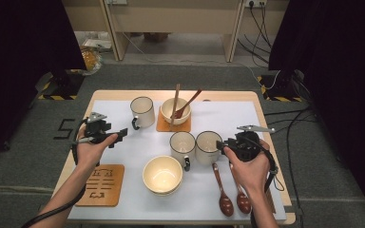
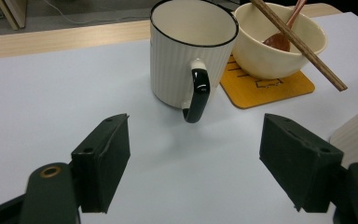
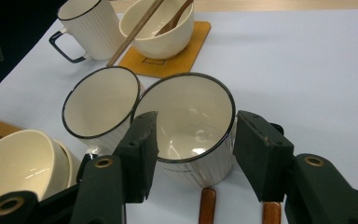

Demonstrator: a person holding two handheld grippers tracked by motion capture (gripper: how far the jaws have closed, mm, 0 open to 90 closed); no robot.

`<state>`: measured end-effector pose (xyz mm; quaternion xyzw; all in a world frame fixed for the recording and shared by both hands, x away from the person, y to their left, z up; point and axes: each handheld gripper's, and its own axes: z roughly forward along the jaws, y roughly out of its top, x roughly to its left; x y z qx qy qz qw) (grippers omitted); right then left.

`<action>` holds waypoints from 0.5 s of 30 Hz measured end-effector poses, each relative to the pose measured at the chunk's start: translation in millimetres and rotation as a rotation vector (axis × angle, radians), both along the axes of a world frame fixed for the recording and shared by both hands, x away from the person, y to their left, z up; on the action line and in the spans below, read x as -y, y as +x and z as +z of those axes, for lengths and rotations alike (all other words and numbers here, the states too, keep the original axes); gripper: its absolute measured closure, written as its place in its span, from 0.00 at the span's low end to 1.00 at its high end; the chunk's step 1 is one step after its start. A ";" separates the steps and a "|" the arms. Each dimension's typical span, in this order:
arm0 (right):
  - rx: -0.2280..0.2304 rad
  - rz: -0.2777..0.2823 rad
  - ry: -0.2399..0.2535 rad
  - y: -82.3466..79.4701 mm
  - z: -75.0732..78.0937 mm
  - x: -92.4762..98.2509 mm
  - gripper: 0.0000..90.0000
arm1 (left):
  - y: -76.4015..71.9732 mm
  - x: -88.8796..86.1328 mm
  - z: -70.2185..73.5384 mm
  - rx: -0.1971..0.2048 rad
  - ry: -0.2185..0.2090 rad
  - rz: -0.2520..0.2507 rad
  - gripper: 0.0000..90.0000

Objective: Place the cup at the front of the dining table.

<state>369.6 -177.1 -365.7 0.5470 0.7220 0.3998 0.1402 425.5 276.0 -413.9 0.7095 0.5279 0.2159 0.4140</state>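
Landmark: the coaster under the far bowl, which holds a spoon and chopsticks.

Right gripper grips the right one of 2 mugs standing side by side in front of the coaster. In the right gripper view its jaws sit about half open, 1 pad inside that mug against its wall, the other pad outside, both touching. The neighbour mug touches it on the left.

Left gripper hovers left of the coaster, jaws wide apart, holding nothing. It points at a 3rd mug just left of the coaster, black handle facing the jaws.

2 more spoons lie near the person's right hand.
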 end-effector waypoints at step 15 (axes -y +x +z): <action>-0.003 0.000 -0.002 -0.3 -0.3 -1.7 0.54 | -21.0 -10.2 -7.9 0.009 -0.019 0.002 0.26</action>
